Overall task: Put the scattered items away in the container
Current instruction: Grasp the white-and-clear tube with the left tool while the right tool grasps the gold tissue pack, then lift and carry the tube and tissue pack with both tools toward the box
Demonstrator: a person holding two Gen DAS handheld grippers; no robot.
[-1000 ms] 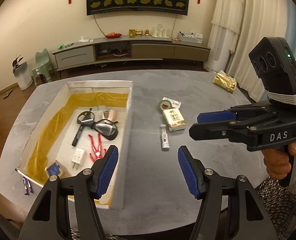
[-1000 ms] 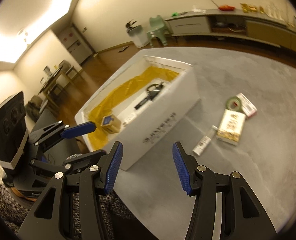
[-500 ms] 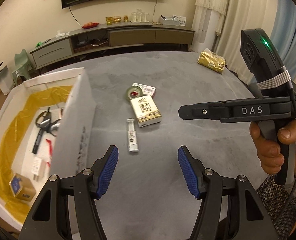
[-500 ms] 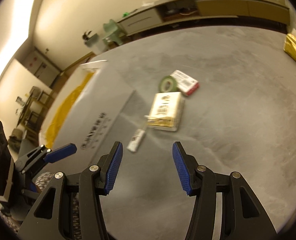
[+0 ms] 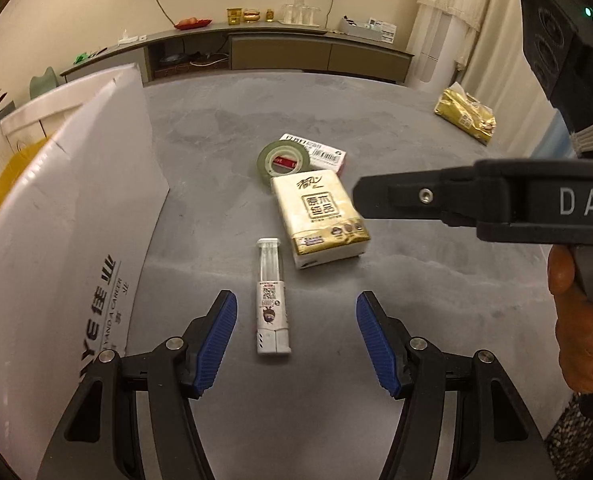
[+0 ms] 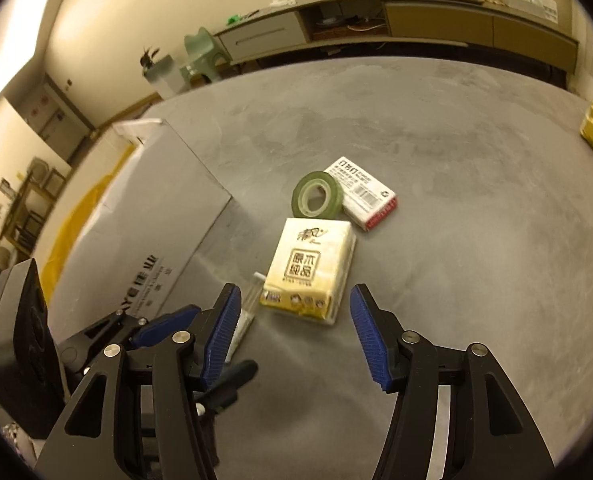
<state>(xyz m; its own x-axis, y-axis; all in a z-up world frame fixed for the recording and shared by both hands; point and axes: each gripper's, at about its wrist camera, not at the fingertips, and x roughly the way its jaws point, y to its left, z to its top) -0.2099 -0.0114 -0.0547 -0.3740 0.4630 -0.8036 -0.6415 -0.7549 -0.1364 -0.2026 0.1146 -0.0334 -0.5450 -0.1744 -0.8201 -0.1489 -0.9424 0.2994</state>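
Tube (image 5: 271, 298) lengthwise, cap toward tissues (image 5: 320, 217)

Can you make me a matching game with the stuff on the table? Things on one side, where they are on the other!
Things:
1. tape roll
2. tissue pack
3. gold packet
4. slim white tube

Places:
A. alone by the far right table edge
B. nearest the left gripper, between its open fingers
C. leaning on the red-and-white box
D. straight ahead of the right gripper

Pairs: 1-C, 2-D, 3-A, 4-B

Box (image 5: 68, 200) left; tube (image 5: 271, 300) beside tissue pack (image 5: 320, 216); tape (image 5: 283, 160) behind.
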